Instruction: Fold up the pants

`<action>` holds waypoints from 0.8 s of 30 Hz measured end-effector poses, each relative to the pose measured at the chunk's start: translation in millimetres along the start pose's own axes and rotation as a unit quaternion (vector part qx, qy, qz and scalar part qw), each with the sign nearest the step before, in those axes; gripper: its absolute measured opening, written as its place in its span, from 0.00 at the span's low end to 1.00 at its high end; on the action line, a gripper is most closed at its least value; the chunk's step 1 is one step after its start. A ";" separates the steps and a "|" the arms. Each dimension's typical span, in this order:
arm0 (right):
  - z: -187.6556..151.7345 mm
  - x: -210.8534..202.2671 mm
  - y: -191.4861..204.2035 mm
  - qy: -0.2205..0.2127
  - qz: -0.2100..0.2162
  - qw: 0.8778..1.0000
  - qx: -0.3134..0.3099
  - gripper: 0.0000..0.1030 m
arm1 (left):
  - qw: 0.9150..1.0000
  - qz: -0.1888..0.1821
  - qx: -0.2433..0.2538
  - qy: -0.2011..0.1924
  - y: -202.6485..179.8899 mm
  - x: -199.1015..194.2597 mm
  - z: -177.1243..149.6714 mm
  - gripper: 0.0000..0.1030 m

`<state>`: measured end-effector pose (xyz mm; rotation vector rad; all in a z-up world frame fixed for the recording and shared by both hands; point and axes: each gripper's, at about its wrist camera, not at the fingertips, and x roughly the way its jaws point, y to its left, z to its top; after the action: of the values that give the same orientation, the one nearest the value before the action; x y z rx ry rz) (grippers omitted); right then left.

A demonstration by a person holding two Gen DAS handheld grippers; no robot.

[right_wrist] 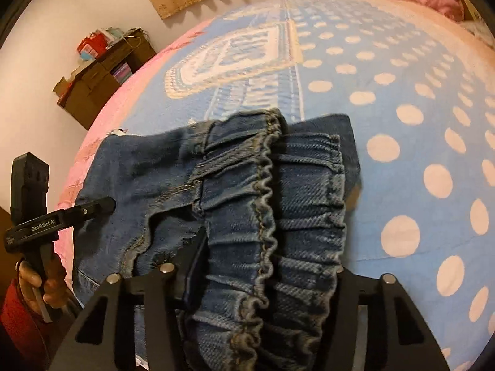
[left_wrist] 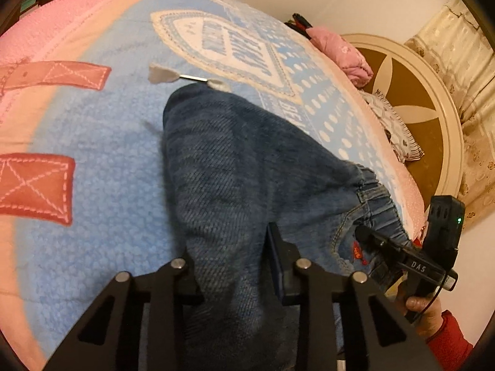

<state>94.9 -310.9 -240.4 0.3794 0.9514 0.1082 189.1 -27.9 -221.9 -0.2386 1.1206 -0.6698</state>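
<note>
Blue denim pants [left_wrist: 241, 167] lie on a bed under a blue blanket [left_wrist: 108, 154] with white dots and pink edges. In the left wrist view my left gripper [left_wrist: 229, 256] is shut on a bunched fold of the leg fabric, which rises between its black fingers [left_wrist: 275, 247]. The right gripper [left_wrist: 365, 235] reaches the waistband at the right, held by a hand in a red sleeve. In the right wrist view my right gripper [right_wrist: 269, 253] is shut on the gathered elastic waistband [right_wrist: 266, 185], which hides its right finger. The left gripper [right_wrist: 105, 205] shows at the left over the pants.
A pink bundle [left_wrist: 340, 52] and a patterned cloth [left_wrist: 393, 130] lie by the round cream-and-brown headboard [left_wrist: 433, 108]. A small grey scrap [left_wrist: 164, 74] rests on the blanket beyond the pants. A brown cabinet [right_wrist: 102, 77] stands against the wall past the bed's pink edge.
</note>
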 end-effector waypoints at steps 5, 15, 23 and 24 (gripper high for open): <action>3.5 -11.2 9.5 -0.025 0.015 1.000 0.004 0.38 | 0.999 0.024 0.028 -0.017 -15.1 -8.5 3.0 0.29; 39.0 -26.2 35.2 -0.076 0.083 0.994 0.015 0.34 | 0.995 0.029 0.035 -0.084 -13.2 -48.9 43.4 0.28; 98.7 -18.6 57.5 -0.113 0.099 0.989 -0.010 0.34 | 0.989 0.038 0.042 -0.137 -2.5 -61.1 101.2 0.28; 105.8 -17.5 60.0 -0.116 0.098 0.988 -0.015 0.34 | 0.988 0.037 0.039 -0.143 0.5 -60.5 109.7 0.28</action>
<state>175.0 -288.1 -150.1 0.4474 0.6796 0.2518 270.6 -7.3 -129.1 -0.2170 0.8236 -0.5923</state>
